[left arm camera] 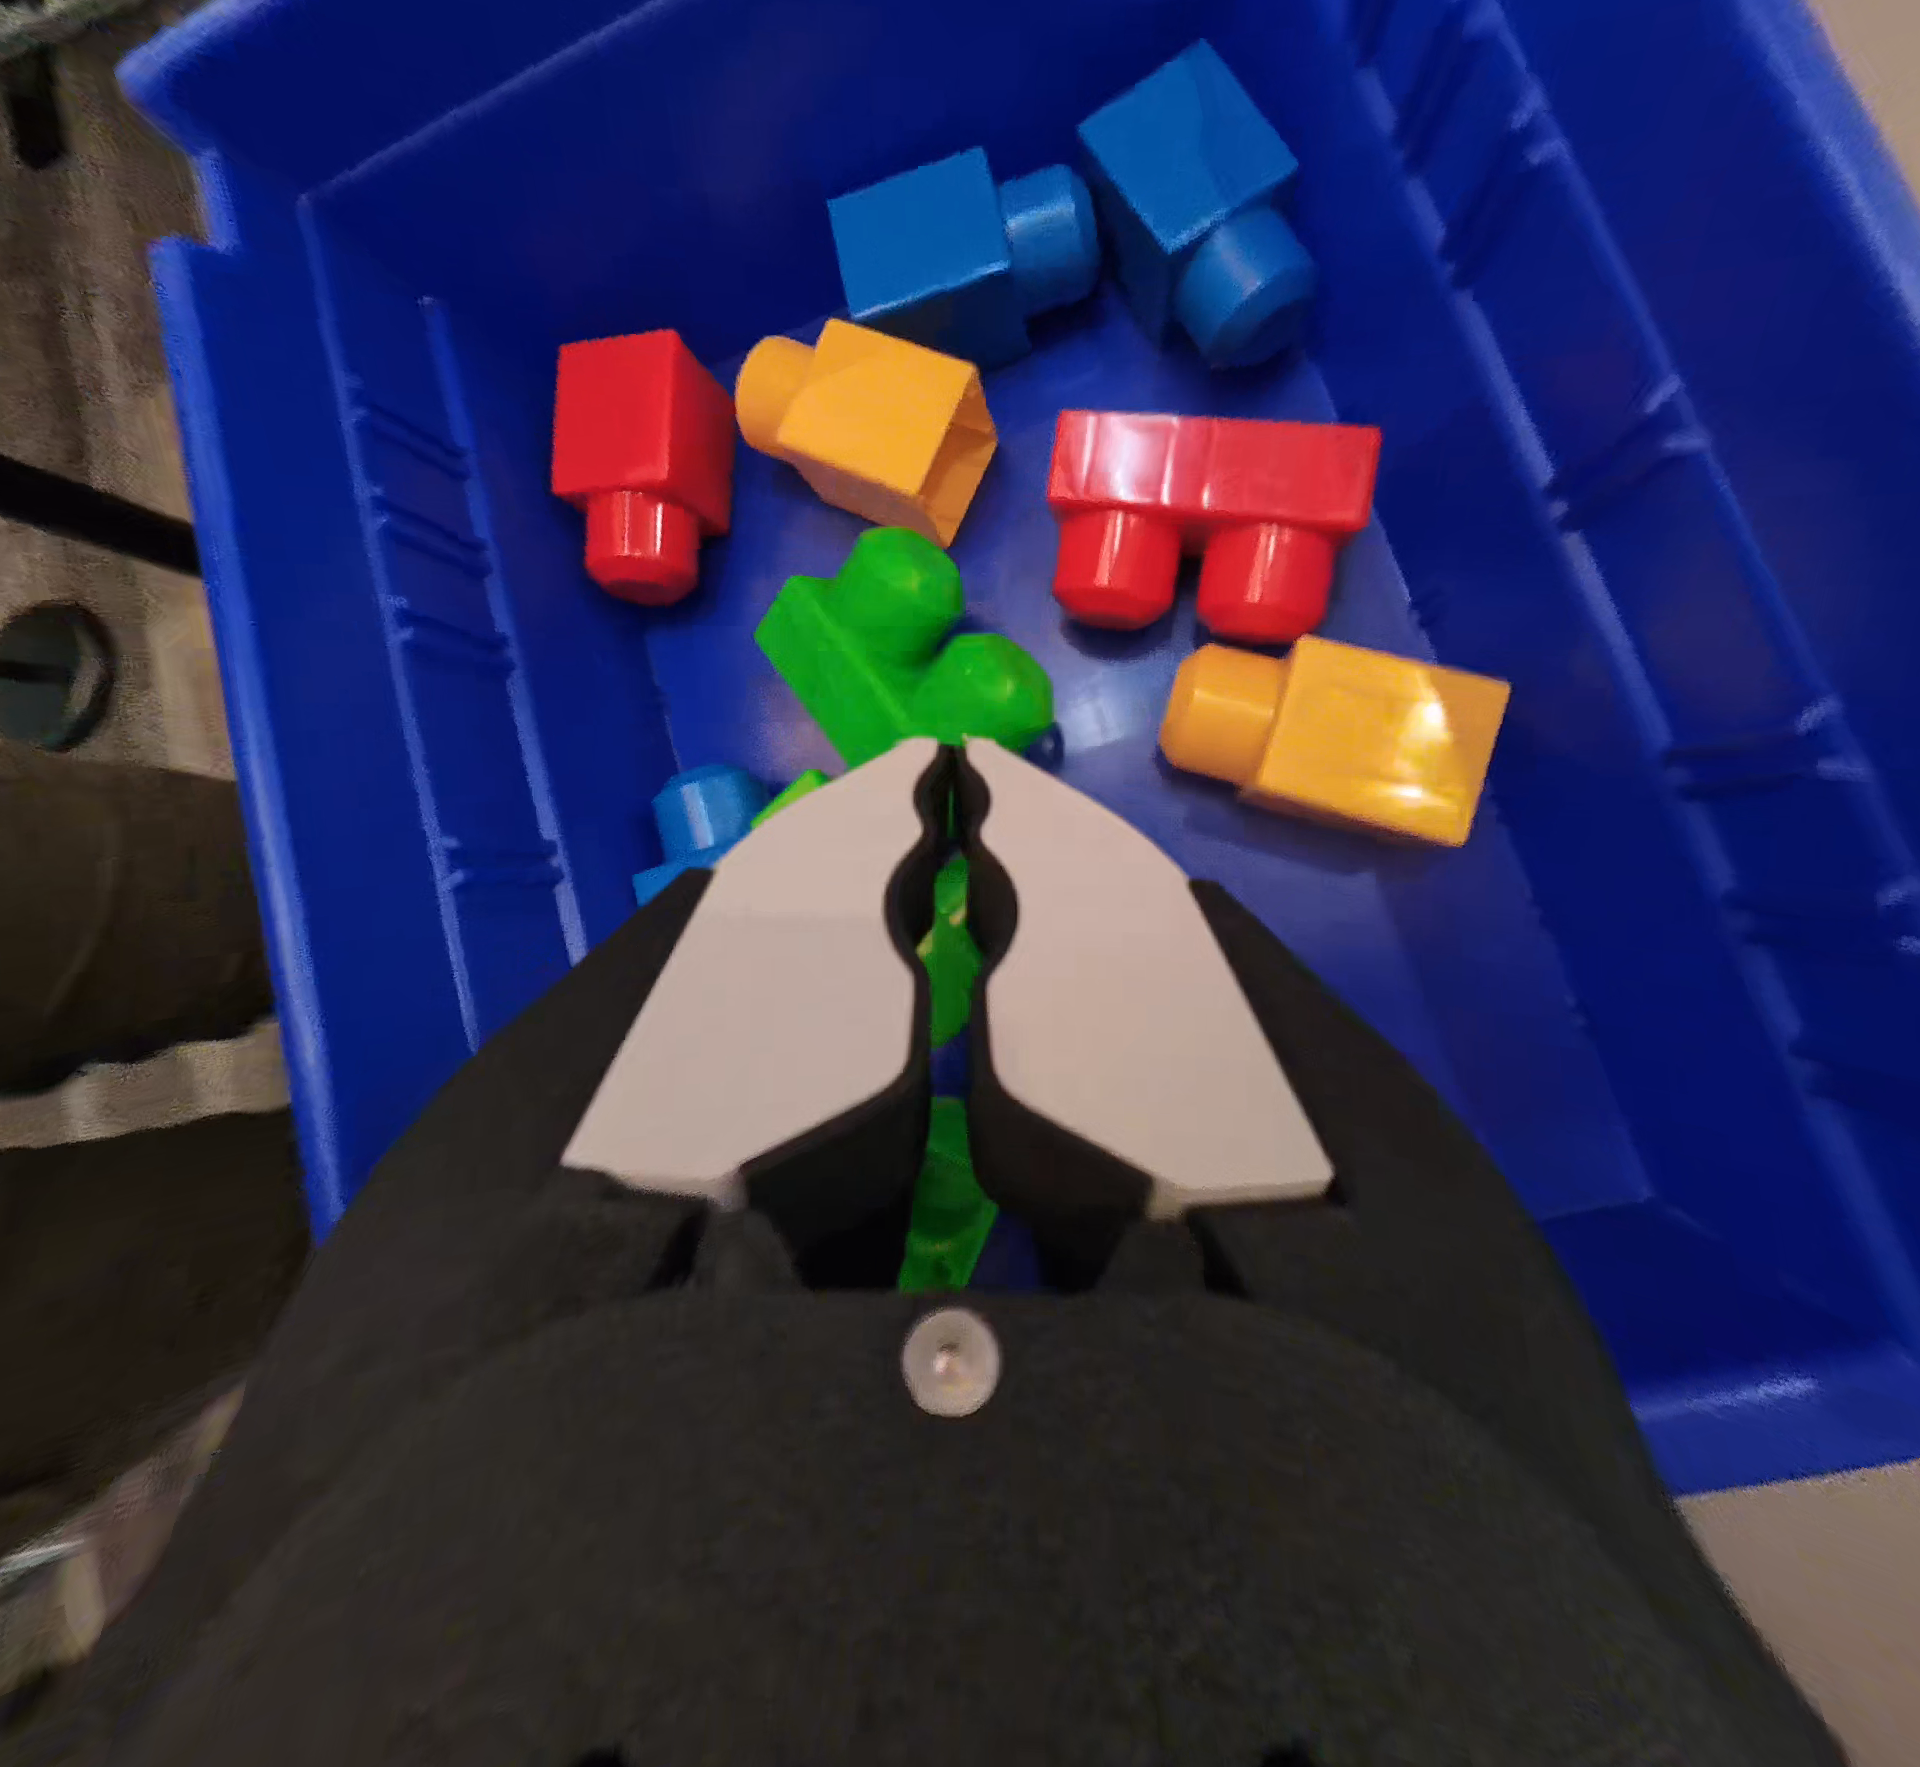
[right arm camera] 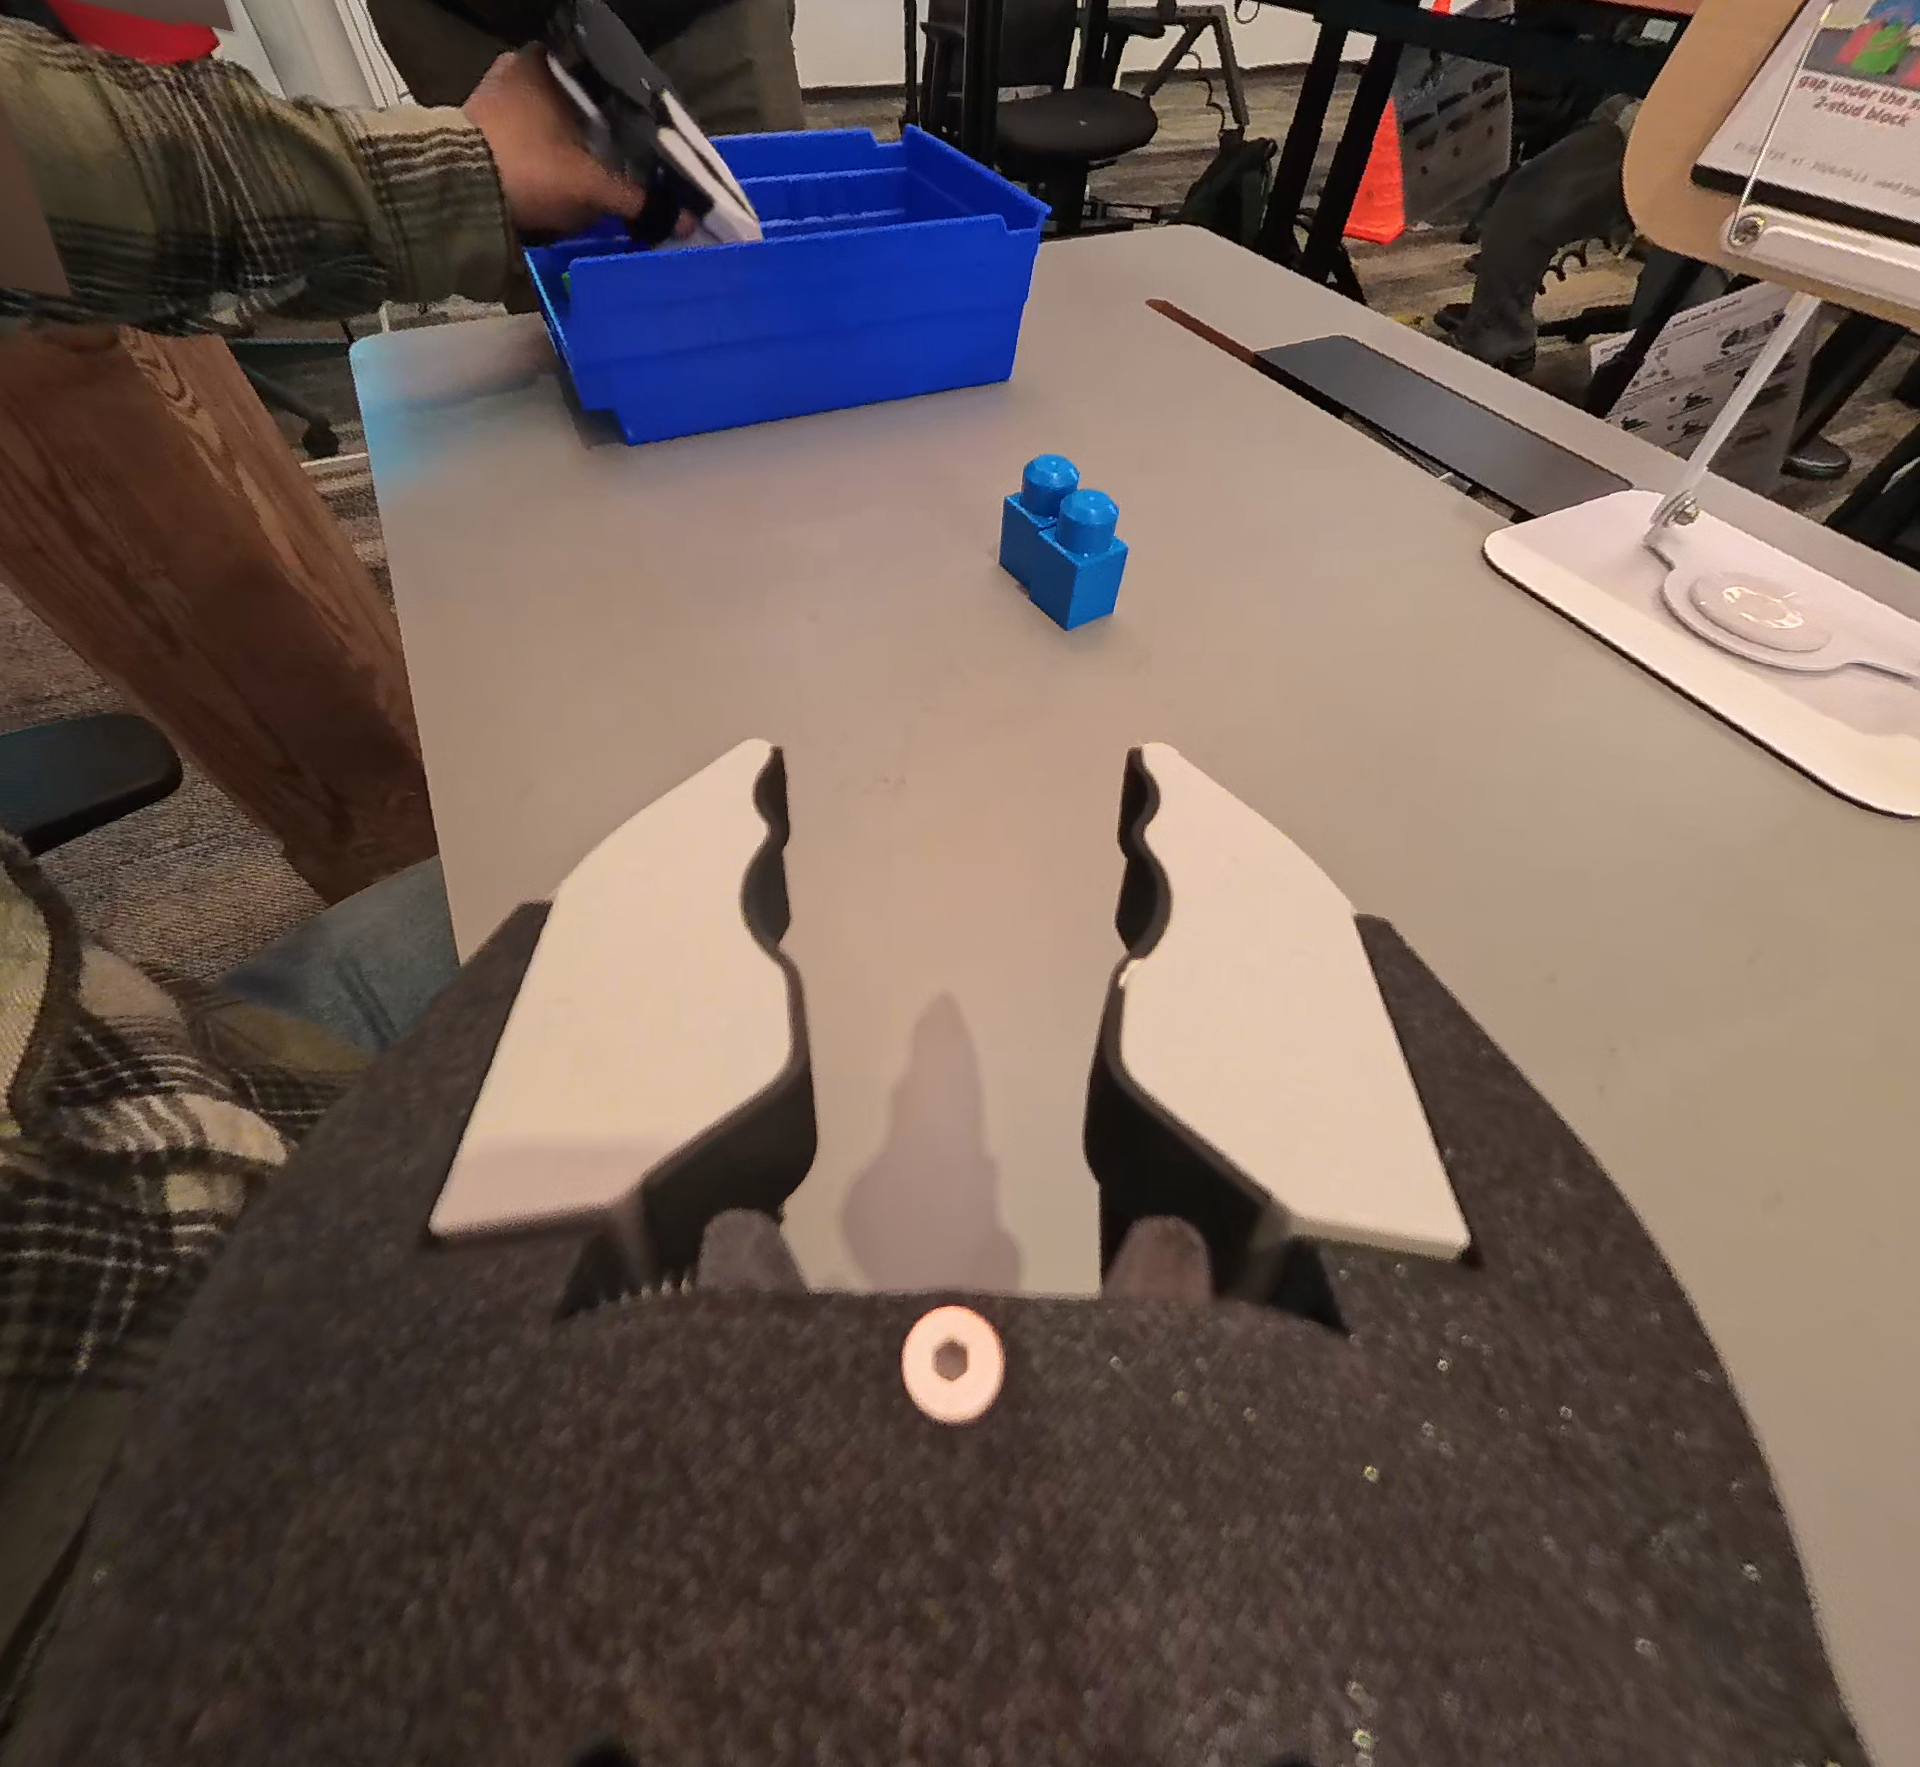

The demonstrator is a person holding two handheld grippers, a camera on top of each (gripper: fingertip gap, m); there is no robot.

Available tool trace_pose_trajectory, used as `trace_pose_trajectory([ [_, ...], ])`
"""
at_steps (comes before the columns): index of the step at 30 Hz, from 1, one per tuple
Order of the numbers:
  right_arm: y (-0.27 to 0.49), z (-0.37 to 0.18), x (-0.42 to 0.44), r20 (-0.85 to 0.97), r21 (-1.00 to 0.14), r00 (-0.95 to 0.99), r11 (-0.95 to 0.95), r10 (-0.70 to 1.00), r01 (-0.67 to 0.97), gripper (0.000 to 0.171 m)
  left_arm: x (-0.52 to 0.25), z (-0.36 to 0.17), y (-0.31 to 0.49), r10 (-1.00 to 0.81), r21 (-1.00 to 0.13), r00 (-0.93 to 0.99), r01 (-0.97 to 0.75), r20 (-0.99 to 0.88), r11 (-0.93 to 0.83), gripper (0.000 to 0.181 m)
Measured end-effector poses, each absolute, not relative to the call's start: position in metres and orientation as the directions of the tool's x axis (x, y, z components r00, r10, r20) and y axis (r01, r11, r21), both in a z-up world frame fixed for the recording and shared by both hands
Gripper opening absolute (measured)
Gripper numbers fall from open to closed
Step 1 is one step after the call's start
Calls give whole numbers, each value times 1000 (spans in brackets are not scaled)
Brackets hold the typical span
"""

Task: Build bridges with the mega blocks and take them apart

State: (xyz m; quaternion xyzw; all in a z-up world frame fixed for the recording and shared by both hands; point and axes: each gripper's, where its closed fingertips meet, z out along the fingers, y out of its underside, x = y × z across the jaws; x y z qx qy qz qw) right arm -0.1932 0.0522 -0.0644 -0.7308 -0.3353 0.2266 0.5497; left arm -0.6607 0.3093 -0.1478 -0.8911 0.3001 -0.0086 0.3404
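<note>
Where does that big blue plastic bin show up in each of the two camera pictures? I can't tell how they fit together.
Left wrist view: the blue bin fills most of the picture, seen from above, with loose blocks inside.
Right wrist view: the blue bin sits far off at upper left on the grey table.
Shared landmark: the left gripper, shut and reaching into the bin, which the right wrist view shows over the bin's near-left corner.

four blue blocks (left arm camera: 961, 247), two red (left arm camera: 1210, 512), two yellow (left arm camera: 873, 424).
</note>
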Motion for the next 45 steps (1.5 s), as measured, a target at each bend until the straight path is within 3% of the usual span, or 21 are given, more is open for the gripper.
trace_pose_trajectory([
  [5, 52, -64, -192, 41, -955, 673, -169, 738, 244, 61, -653, -141, 308, -471, -675, 878, -301, 79, -674, 0],
  [9, 53, -66, -192, 38, -953, 674, -175, 738, 246, 62, -649, -133, 310, -488, -661, 873, -372, -11, -651, 12],
  [14, 53, -64, -195, 46, -954, 667, -166, 743, 251, 62, -639, -150, 315, -595, -498, 784, -592, -176, -633, 30],
  [22, 50, -66, -185, 59, -947, 685, -176, 726, 268, 65, -638, -160, 323, -859, -217, 485, -867, -164, -448, 59],
  [28, 55, -69, -183, 58, -941, 692, -191, 720, 278, 65, -643, -168, 332, -931, -18, 318, -947, -181, -320, 66],
  [34, 61, -73, -181, 49, -938, 695, -206, 718, 279, 65, -659, -191, 336, -944, 148, 280, -940, -173, -306, 80],
  [42, 65, -75, -182, 39, -939, 692, -211, 721, 272, 65, -659, -196, 337, -917, 127, 363, -914, -166, -385, 65],
  [45, 64, -75, -180, 36, -941, 693, -209, 720, 266, 65, -657, -181, 344, -872, 4, 442, -891, -209, -453, 65],
])
